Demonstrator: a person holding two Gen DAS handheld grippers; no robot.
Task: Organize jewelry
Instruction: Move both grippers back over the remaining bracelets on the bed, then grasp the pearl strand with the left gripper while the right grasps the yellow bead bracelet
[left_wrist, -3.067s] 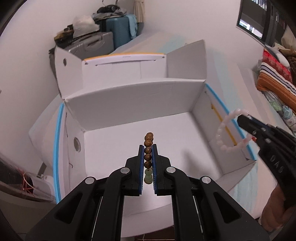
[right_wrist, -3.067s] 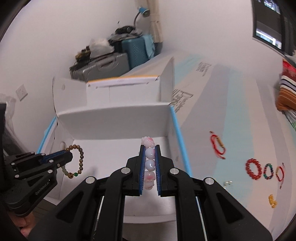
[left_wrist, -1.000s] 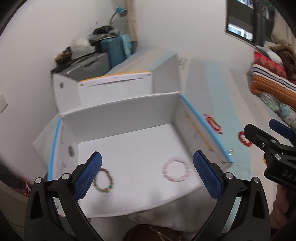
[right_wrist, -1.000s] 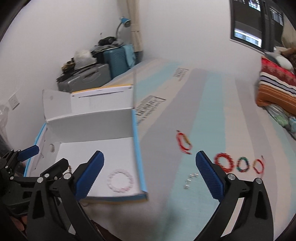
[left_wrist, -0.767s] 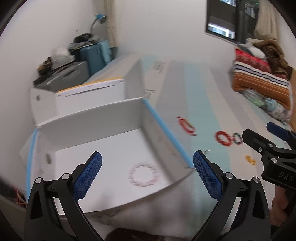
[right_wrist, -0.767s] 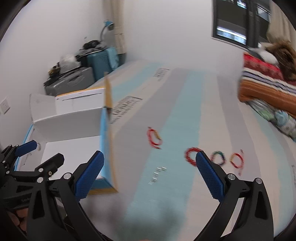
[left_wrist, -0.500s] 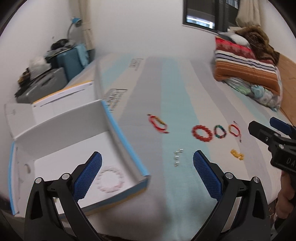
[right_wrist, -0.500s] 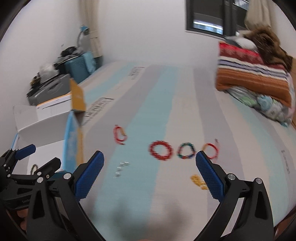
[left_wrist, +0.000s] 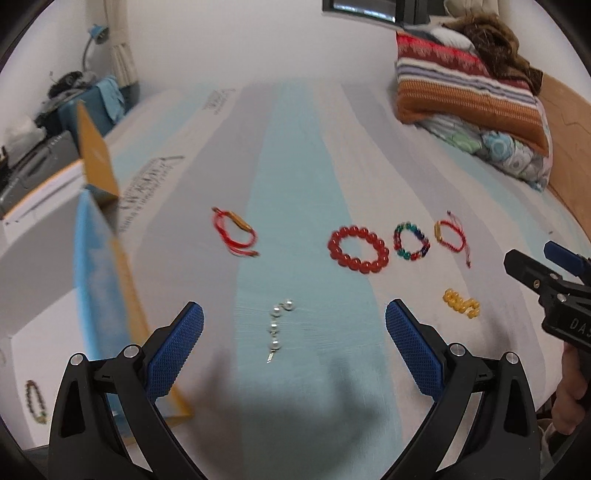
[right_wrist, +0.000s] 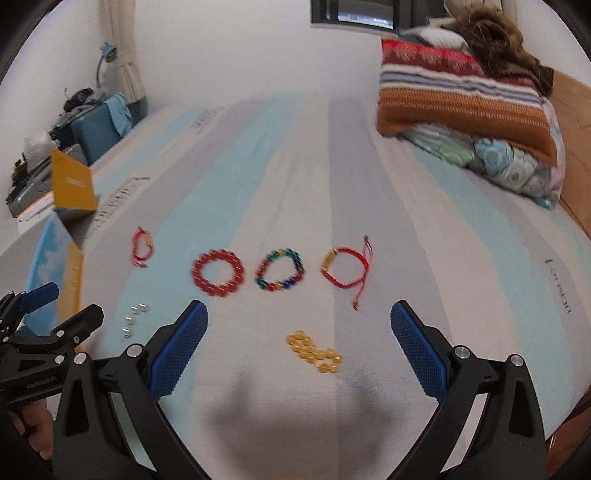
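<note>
Both grippers are open and empty above the striped bed. My left gripper (left_wrist: 294, 328) hovers over a silver chain (left_wrist: 277, 329). My right gripper (right_wrist: 299, 330) hovers over a yellow bead bracelet (right_wrist: 314, 352). Ahead lie a red cord bracelet (left_wrist: 233, 232), a red bead bracelet (right_wrist: 218, 272), a multicolour bead bracelet (right_wrist: 280, 274) and a red cord bracelet with a gold tube (right_wrist: 345, 272). The white box (left_wrist: 99, 251) stands at the left; a brown bead bracelet (left_wrist: 36, 401) lies inside it.
Folded striped blankets (right_wrist: 465, 92) are piled at the far right of the bed. Suitcases (right_wrist: 98, 127) stand by the wall at the far left. The bed's striped sheet (right_wrist: 258, 166) stretches ahead of the jewelry.
Both grippers let go of their bracelets in the box, opened, and swung right from the box to the jewelry lying on the bed.
</note>
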